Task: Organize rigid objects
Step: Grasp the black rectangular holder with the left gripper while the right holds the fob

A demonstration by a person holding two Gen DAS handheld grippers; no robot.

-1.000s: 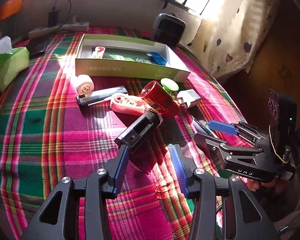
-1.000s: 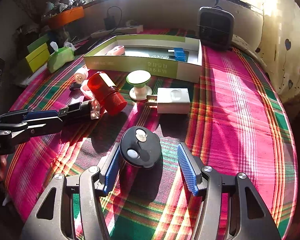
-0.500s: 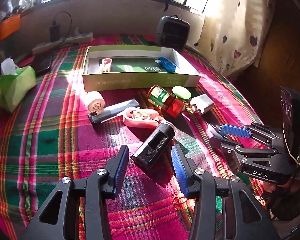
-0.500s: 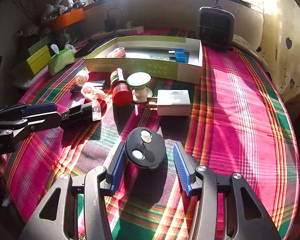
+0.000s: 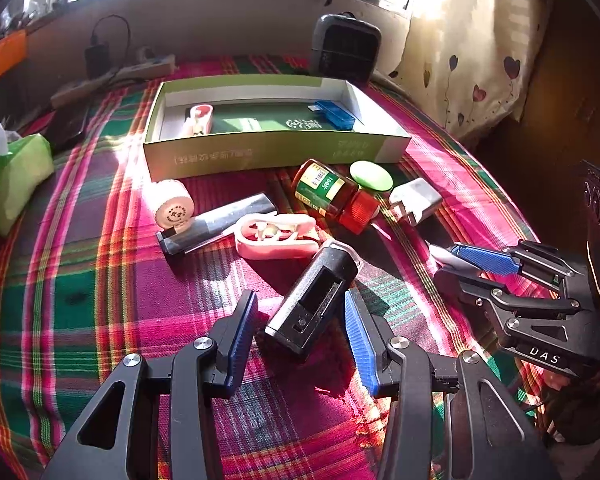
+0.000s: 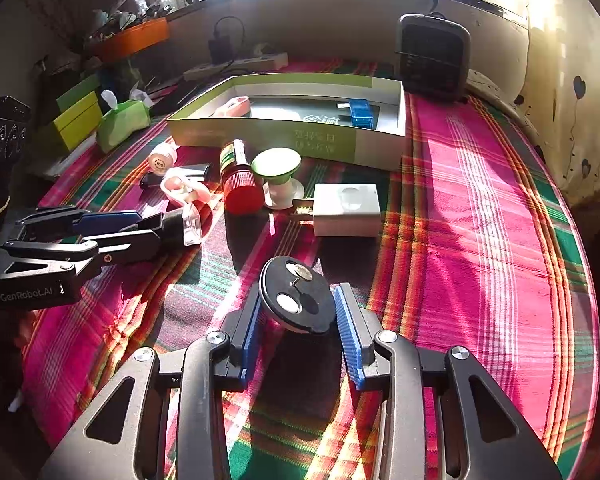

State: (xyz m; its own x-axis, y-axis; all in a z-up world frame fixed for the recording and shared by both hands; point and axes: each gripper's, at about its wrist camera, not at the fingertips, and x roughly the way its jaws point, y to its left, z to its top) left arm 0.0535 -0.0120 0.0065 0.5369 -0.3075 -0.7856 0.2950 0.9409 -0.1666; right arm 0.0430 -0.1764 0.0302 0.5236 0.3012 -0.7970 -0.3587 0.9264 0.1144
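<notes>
On the plaid-clothed table (image 5: 80, 300), the long open green cardboard box (image 5: 260, 152) lies at the back, the red-capped amber bottle (image 5: 332, 196) and white plug adapter (image 5: 416, 202) before it, the black rectangular device (image 5: 312, 300) nearest.

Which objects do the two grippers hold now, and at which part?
The right gripper, just closing, clamps the black disc by its rim. The left gripper straddles the black flashlight, holding nothing.

Plaid-clothed table (image 6: 480, 208) bears green box (image 6: 260, 130), red-capped bottle (image 6: 238, 178), white charger (image 6: 346, 210), tissue pack (image 5: 10, 178)
</notes>
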